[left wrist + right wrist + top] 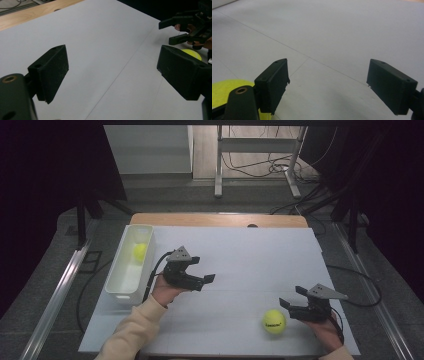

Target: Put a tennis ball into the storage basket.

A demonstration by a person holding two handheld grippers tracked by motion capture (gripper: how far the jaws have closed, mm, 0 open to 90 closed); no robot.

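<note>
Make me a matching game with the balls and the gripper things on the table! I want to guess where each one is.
Things:
1. yellow-green tennis ball with black lettering
2. plain yellow ball
3. left black hand-held gripper
4. long white plastic bin

Places or states:
A. inside the bin
B. at the left edge of the white table sheet
C. on the sheet, just beside the right black hand-held gripper
D. jaws open with nothing between them, near the middle of the sheet

Pairs: 1-C, 2-A, 3-D, 4-B
</note>
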